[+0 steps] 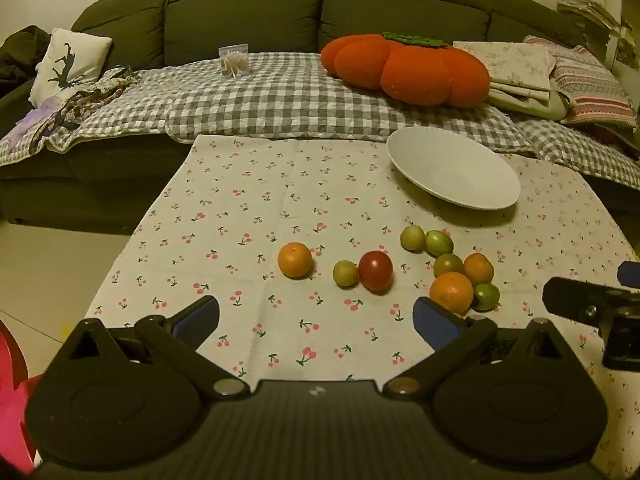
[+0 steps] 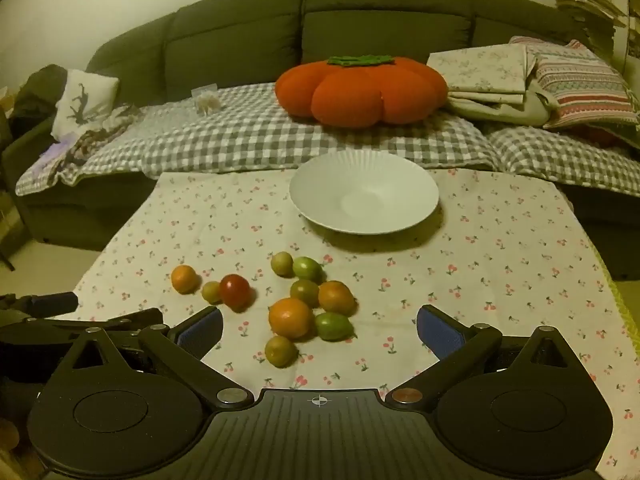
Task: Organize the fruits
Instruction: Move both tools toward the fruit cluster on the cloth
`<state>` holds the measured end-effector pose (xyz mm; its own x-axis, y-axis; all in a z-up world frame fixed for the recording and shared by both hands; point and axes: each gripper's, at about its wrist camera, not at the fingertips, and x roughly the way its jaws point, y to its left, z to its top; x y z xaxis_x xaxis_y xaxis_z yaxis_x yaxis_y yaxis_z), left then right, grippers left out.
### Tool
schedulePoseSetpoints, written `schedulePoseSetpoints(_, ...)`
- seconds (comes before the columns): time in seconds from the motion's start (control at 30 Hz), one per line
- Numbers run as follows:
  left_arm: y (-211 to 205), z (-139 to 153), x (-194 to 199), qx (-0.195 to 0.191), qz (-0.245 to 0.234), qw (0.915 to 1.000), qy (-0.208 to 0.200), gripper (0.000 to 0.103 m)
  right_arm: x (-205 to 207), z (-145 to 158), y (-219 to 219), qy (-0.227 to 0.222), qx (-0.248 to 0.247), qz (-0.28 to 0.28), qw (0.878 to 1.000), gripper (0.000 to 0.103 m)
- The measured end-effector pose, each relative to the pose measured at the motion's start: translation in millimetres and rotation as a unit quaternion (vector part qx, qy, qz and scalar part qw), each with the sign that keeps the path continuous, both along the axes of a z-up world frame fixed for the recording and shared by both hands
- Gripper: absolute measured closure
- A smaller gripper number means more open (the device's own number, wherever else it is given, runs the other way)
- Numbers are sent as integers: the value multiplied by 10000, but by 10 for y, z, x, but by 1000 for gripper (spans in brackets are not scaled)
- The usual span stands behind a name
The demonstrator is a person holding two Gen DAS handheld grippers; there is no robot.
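Note:
Several small fruits lie loose on a cherry-print cloth (image 1: 280,184): an orange (image 1: 295,259), a red tomato (image 1: 375,270), a yellow-green fruit (image 1: 345,273), and a cluster around a bigger orange (image 1: 451,292). An empty white plate (image 1: 454,168) sits behind them. My left gripper (image 1: 318,322) hovers open near the front edge, nothing between its blue pads. In the right wrist view the same cluster shows, with the big orange (image 2: 291,317), a green fruit (image 2: 334,326) and the tomato (image 2: 235,290). My right gripper (image 2: 320,328) is open above the cluster, plate (image 2: 364,192) beyond.
A dark sofa (image 1: 248,4) with a checked blanket (image 1: 260,96) runs behind the table. An orange pumpkin cushion (image 1: 408,66), folded linens (image 1: 520,68) and a white pillow (image 1: 68,62) lie on it. The right gripper's finger (image 1: 580,296) shows at the left view's right edge.

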<state>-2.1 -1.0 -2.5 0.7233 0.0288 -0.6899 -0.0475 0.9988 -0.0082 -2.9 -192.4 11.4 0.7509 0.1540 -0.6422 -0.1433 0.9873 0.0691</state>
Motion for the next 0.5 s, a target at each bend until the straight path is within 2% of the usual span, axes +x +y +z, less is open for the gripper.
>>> schedulePoseSetpoints(0.5,14,14,3,-67,-10,10000,-14,1,-30,9,26,6,102,80,9999,0)
